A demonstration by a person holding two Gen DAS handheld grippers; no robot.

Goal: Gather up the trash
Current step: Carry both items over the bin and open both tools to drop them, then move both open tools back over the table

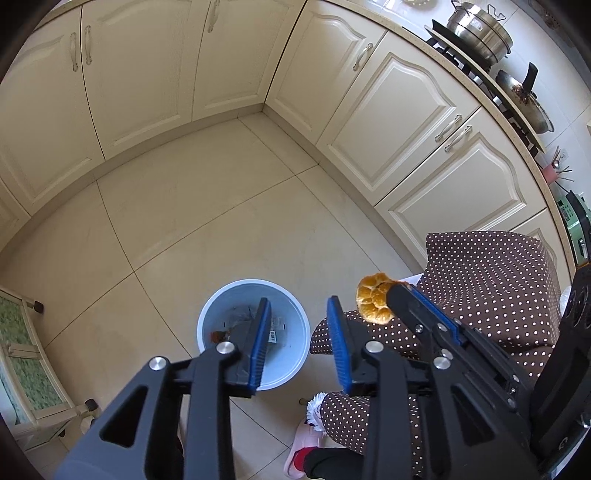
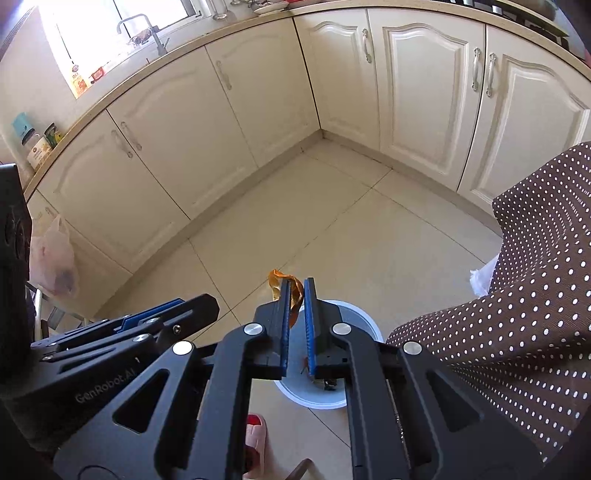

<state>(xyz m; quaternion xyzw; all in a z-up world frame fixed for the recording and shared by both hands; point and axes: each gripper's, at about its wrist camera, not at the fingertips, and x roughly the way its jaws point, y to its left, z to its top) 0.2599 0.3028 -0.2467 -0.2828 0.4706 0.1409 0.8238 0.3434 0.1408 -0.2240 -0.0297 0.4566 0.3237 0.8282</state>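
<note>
A white round bin (image 1: 291, 354) stands on the tiled floor, holding a labelled wrapper (image 1: 274, 335) and a red-brown scrap (image 1: 218, 336). My left gripper (image 1: 298, 301) hangs over the bin's right side, open, with nothing between its blue pads. Coming in from the right, my right gripper (image 1: 397, 287) is shut on a piece of orange peel (image 1: 373, 301) at its tips. In the right wrist view the peel (image 2: 293, 295) is pinched between the right gripper's (image 2: 297, 282) fingertips above the bin (image 2: 367, 323). The left gripper (image 2: 195, 306) sits to its left.
A person in brown polka-dot clothing (image 1: 487, 295) crouches on the right, pink slipper (image 1: 304, 439) beside the bin. Cream cabinets (image 1: 147, 74) wrap the corner. Pots sit on a stove (image 1: 480, 33). A glass-fronted stand (image 1: 26, 354) is on the left. A plastic bag (image 2: 51, 258) hangs.
</note>
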